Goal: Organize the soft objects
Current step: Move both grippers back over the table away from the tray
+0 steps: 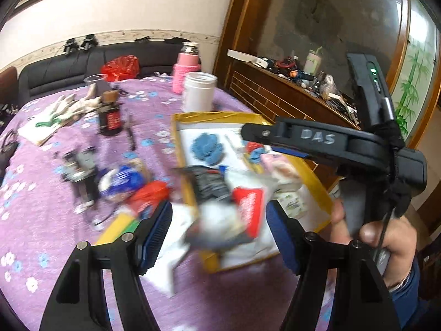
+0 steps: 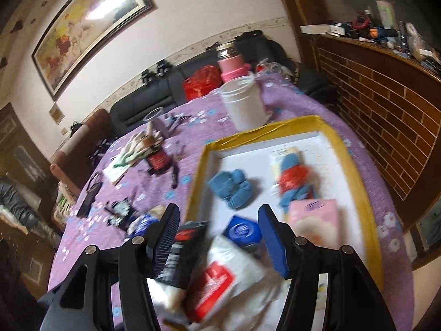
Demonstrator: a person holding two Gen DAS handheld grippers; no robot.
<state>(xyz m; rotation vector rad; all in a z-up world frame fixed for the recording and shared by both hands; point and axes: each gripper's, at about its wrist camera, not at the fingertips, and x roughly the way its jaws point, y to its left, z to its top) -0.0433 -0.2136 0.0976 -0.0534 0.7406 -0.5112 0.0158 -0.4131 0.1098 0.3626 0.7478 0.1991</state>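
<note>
Left gripper (image 1: pixel 219 237) fingers spread wide, released, white plastic bag with red label (image 1: pixel 242 215) (blurred) between them over yellow-rimmed shallow cardboard tray (image 1: pixel 317 184), right gripper (image 2: pixel 217 238) fingers wide apart, released, same bag (image 2: pixel 220 275) below.

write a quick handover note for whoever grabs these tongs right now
Left tongs: open, empty, above the white plastic bag at the tray's near edge.
Right tongs: open, empty, over the same bag.
Already in the yellow tray: blue cloth, red and blue bundle, pink pack, blue tin.
Left: the bag hangs half outside; white gloves lie on the purple cover.
</note>
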